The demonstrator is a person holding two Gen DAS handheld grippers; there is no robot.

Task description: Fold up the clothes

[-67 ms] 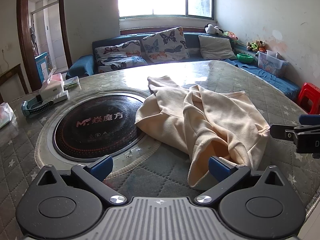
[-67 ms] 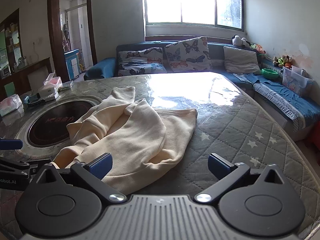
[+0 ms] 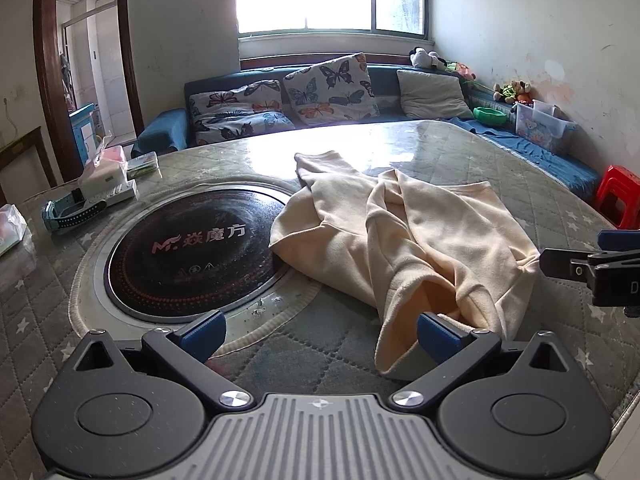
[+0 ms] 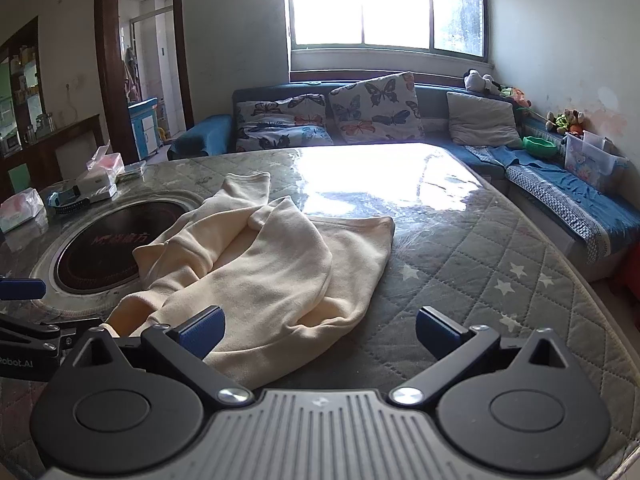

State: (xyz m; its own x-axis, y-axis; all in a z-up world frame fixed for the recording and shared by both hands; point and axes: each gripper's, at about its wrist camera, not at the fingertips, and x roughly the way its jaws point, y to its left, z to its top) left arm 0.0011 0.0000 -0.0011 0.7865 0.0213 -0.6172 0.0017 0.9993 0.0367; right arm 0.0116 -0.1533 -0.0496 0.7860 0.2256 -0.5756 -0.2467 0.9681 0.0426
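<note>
With the blue-padded fingers (image 3: 438, 338) of our left gripper (image 3: 320, 332) and right gripper (image 4: 320, 330) spread wide and empty, we hover at the near hem of the crumpled cream fleece sweatshirt (image 4: 276, 268), heaped unfolded on the quilted grey counter (image 4: 480, 280) beside its round black inset hotplate (image 3: 188, 252), seemingly poised to grasp it.

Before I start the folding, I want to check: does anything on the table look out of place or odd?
Yes. The cream garment is crumpled, and one edge of it lies over the rim of the black round cooktop set in the table. Clothing on a cooking surface looks odd. Both the left claw and the right claw are open and hold nothing.
</note>
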